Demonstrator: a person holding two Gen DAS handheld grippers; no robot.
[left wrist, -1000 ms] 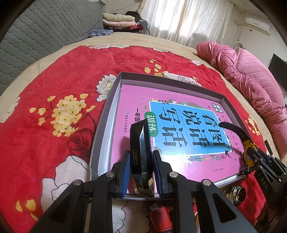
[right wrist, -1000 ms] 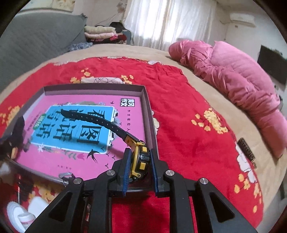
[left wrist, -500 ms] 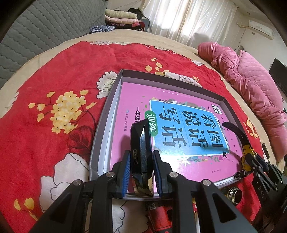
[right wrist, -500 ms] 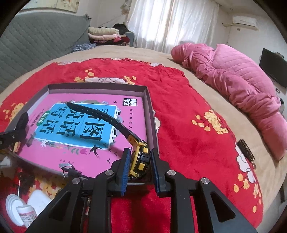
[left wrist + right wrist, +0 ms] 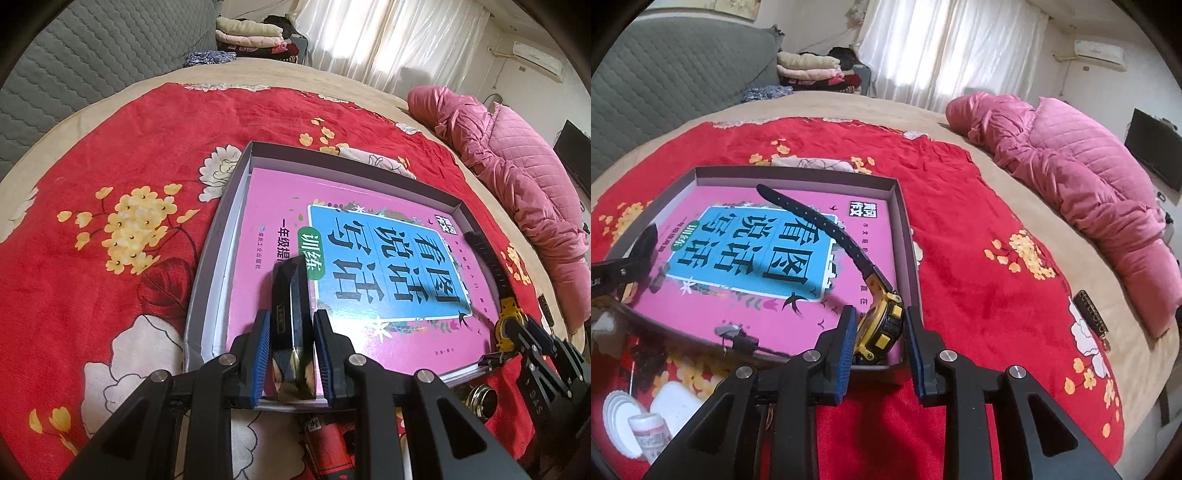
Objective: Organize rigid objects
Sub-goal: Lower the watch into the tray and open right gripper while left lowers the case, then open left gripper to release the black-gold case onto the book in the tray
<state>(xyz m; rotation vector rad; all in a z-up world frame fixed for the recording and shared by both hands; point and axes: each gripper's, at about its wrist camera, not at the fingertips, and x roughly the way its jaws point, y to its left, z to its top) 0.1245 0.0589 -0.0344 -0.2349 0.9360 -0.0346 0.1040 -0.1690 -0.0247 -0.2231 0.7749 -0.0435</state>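
A grey tray [image 5: 218,236] lies on the red bed cover with a pink and blue book [image 5: 369,258] flat inside it. My left gripper [image 5: 291,332] is shut on a glossy black box [image 5: 290,288], held over the tray's near left edge. A yellow and black watch [image 5: 886,314] rests in the tray's near right corner, its black strap [image 5: 812,221] arching over the book. My right gripper [image 5: 880,343] straddles the watch; its jaws are opening and the pads stand just off the watch body. The watch [image 5: 508,317] also shows in the left wrist view.
Near the tray's front edge lie a white bottle [image 5: 650,435], white lids [image 5: 617,417], a red item [image 5: 328,443] and a round metal piece [image 5: 484,398]. A pink quilt [image 5: 1089,184] is bunched along the right. A small brown tag [image 5: 1089,306] lies on the cover.
The right jaws have widened around the watch, which now sits loose in the tray corner. The left gripper keeps its hold on the black box in the same place.
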